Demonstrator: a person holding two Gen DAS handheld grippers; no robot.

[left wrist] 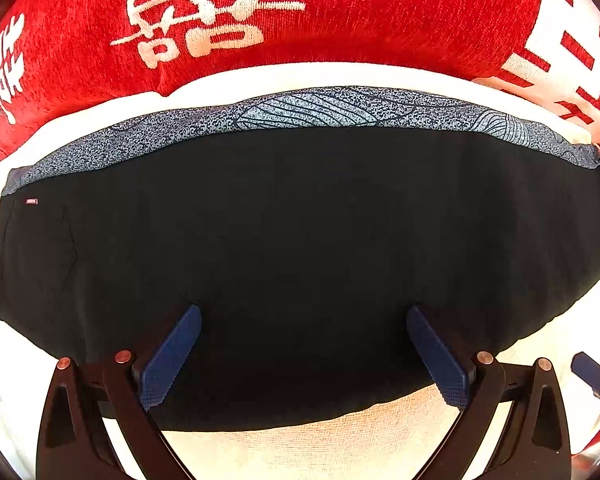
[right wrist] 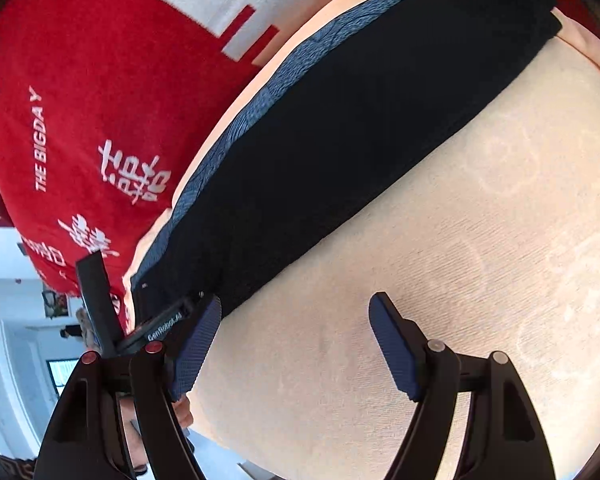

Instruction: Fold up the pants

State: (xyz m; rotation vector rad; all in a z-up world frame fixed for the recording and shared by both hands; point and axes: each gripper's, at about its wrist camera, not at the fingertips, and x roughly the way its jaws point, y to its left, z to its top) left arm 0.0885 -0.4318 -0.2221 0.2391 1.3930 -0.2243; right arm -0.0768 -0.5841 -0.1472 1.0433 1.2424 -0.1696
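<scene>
I judge the pants folded into a compact band toward twelve o'clock; left gripper and right gripper spread, empty.

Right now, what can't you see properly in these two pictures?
- Black pants with a speckled blue-grey band: the left wrist view shows only the top layer; layers beneath are hidden.
- Tiny red label: too small to read.
- Red blanket with white characters: cut off by both views' edges.
- Left gripper: mostly hidden behind the right gripper.
</scene>
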